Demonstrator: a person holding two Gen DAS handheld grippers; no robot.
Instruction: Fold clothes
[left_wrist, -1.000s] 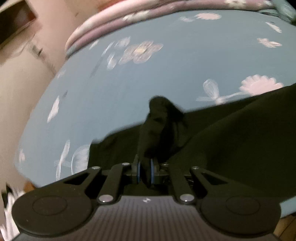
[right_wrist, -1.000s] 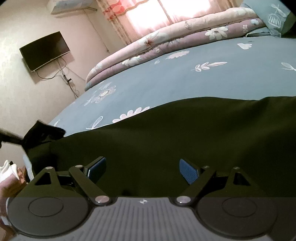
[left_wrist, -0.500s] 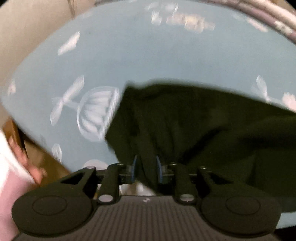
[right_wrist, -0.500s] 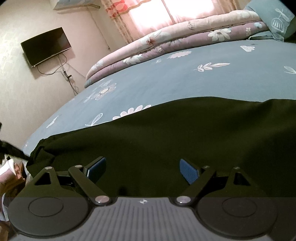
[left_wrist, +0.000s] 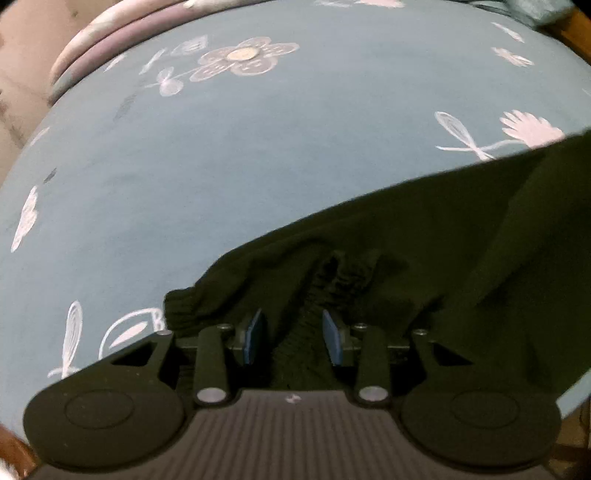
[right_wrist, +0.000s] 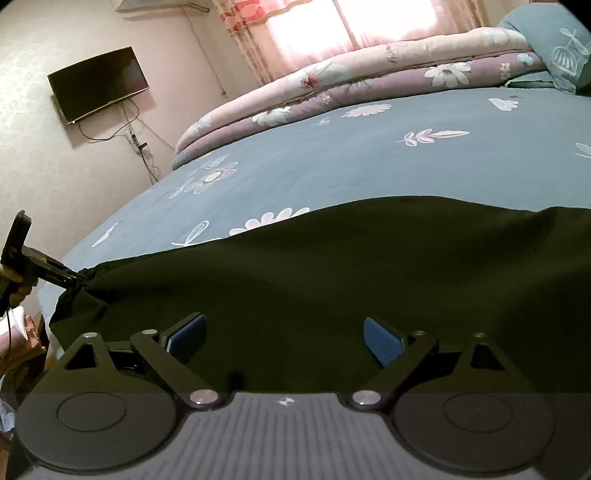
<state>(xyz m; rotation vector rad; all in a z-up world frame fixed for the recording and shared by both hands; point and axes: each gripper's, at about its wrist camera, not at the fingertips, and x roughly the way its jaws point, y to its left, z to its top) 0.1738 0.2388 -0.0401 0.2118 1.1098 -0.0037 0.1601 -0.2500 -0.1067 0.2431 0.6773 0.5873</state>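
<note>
left wrist view: left gripper (left_wrist: 291, 334) jaws have just been opening, released around the dark garment's (left_wrist: 424, 266) gathered waistband near the bed's (left_wrist: 221, 155) edge; right gripper (right_wrist: 282, 339) gapes wide above the garment.

Open blue floral bedsheet (left_wrist: 229, 155) ahead of us!
Only the rolled pink-and-purple floral quilt (right_wrist: 369, 88) blocks our far edge.

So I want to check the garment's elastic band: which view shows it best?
The left wrist view: the gathered elastic band lies close, between the open left gripper's pads. The right wrist view shows only a bunched corner far left.
</note>
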